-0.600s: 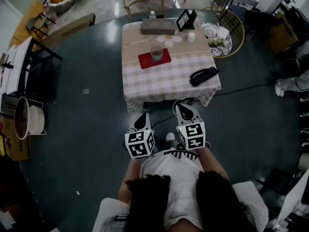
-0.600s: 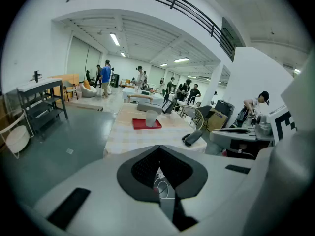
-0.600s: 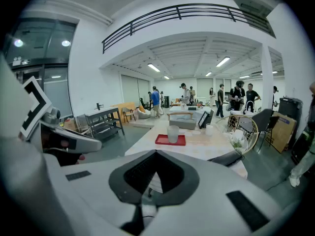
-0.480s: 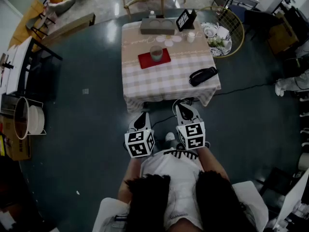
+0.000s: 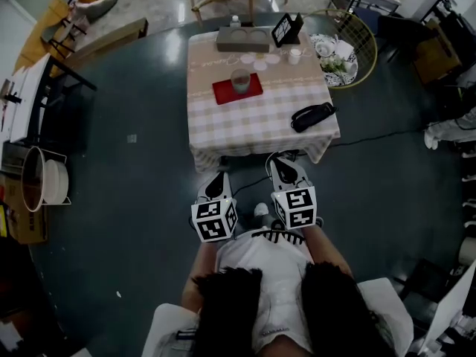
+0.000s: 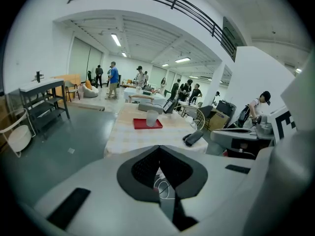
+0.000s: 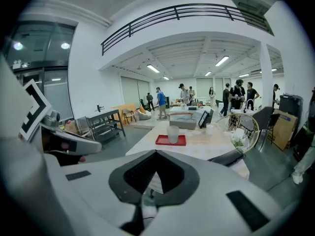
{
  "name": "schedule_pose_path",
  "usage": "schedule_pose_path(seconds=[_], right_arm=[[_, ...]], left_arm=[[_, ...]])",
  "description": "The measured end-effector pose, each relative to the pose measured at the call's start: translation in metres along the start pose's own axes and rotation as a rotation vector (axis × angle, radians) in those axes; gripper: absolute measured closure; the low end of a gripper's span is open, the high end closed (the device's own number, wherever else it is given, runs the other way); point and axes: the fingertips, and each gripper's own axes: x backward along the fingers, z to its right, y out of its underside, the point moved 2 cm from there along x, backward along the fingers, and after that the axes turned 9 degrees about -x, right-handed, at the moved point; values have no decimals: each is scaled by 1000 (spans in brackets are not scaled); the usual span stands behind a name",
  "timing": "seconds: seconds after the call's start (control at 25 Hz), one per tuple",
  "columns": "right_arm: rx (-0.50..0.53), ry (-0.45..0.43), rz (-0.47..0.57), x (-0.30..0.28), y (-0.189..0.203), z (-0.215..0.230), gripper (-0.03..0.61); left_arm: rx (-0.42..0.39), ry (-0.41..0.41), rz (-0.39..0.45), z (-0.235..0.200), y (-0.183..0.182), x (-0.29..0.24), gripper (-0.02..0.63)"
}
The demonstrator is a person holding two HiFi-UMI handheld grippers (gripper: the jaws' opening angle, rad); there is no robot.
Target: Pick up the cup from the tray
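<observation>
The jaws of the left gripper (image 6: 159, 149) are closed tip to tip with nothing between them, and so are those of the right gripper (image 7: 155, 154). Both grippers are held side by side close to the person's body, short of the checked surface (image 5: 260, 129). The cup (image 5: 240, 80) stands upright on the red tray (image 5: 225, 95) on the far half of that surface, well apart from both.

table (image 5: 245, 129) near half: open | black pouch (image 5: 312, 116): right edge | grey box (image 5: 243, 40): behind tray (image 5: 225, 96)
</observation>
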Motion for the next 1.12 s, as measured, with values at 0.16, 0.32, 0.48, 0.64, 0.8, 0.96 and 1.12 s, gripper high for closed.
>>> schedule_pose_path(seconds=[0.16,0.32,0.48,0.64,0.8,0.96,1.12], right_arm=[[17,-40,-10,-1,-1,-4,572],[11,-59,8,-1,-3,-4,572],[19,-73,36,-1,-10,-4,571],[3,-101,66,0,-14,-5,470],[-5,-124,99,0,-19,-4,422],[-7,-121,119,2,-20,2,356],[0,-132,107,3,-16,5,351]], left_arm=[[1,-7,2,2,-1,-1,606],[-3,-13,7,4,-2,-1,606],[5,-23,10,3,-3,-1,606],[4,-38,8,2,-3,-1,606],[7,-42,11,3,-4,-3,606],[12,-57,10,6,-1,-2,606],[30,-74,9,8,6,0,606]])
